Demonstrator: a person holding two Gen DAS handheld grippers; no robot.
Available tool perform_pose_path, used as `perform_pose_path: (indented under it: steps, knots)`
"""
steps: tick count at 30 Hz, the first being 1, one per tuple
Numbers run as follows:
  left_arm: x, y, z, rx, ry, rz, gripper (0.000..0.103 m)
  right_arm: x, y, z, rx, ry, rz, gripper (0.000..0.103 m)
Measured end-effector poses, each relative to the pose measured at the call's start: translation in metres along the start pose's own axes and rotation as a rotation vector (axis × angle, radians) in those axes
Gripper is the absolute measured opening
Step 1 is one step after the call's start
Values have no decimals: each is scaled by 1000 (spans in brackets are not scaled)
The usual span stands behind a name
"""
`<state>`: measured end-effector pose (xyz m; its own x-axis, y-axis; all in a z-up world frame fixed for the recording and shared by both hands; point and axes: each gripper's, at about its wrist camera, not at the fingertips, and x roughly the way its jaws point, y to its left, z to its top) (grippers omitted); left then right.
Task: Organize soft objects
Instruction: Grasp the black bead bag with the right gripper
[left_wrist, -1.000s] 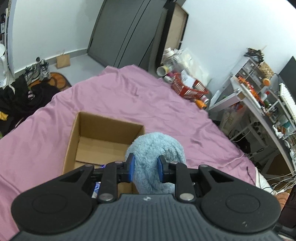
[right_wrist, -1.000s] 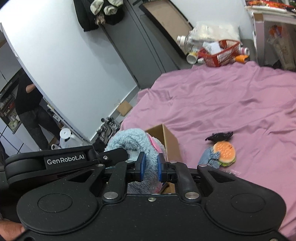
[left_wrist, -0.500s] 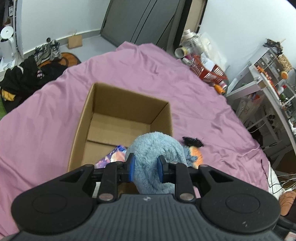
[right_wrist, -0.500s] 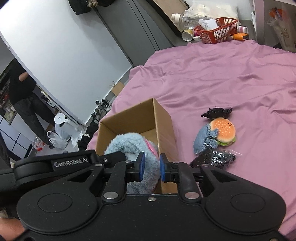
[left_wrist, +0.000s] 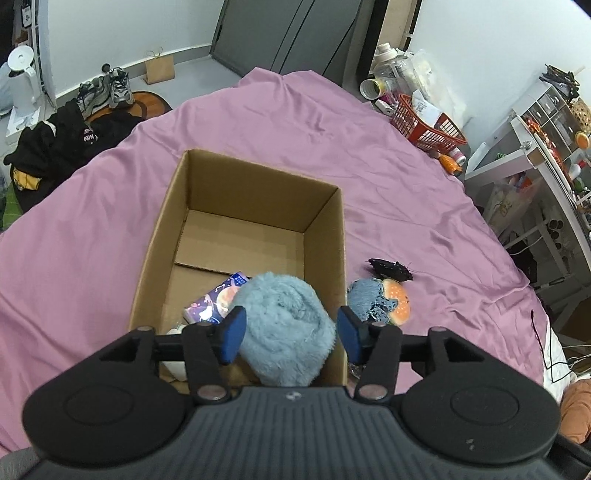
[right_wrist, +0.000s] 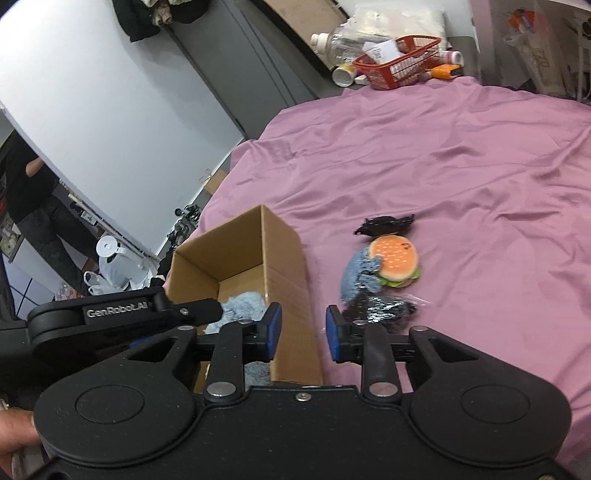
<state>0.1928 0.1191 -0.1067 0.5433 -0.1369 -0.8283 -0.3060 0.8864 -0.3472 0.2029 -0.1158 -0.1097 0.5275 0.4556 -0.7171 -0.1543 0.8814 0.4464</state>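
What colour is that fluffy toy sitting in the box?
Light blue; the fluffy toy shows best in the left wrist view.

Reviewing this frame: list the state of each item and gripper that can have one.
left gripper: open, pads apart on either side of the plush
right gripper: open, empty
blue plush: released, inside the box
cardboard box: open-topped, upright on the bed
burger toy: lying on the sheet outside the box
red basket: upright, holding papers
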Motion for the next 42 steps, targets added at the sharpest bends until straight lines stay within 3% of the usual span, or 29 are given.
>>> perform_pose_path:
  steps: [7,14,25,42]
  knots:
    - [-10,-15,-4,23,-16,12,58,-14,-16,1,18,-19,-7,46]
    - [-14,-36,-7,63,-33,15,69,-20,-37,1,49,-25,-9,54]
    - [-3,-73,-16,187,-24,-13,73,-4,-77,-9,139,-26,19,59]
    - [54,-102,-11,261,42,-25,69,61,-108,-14,300,70,92,59]
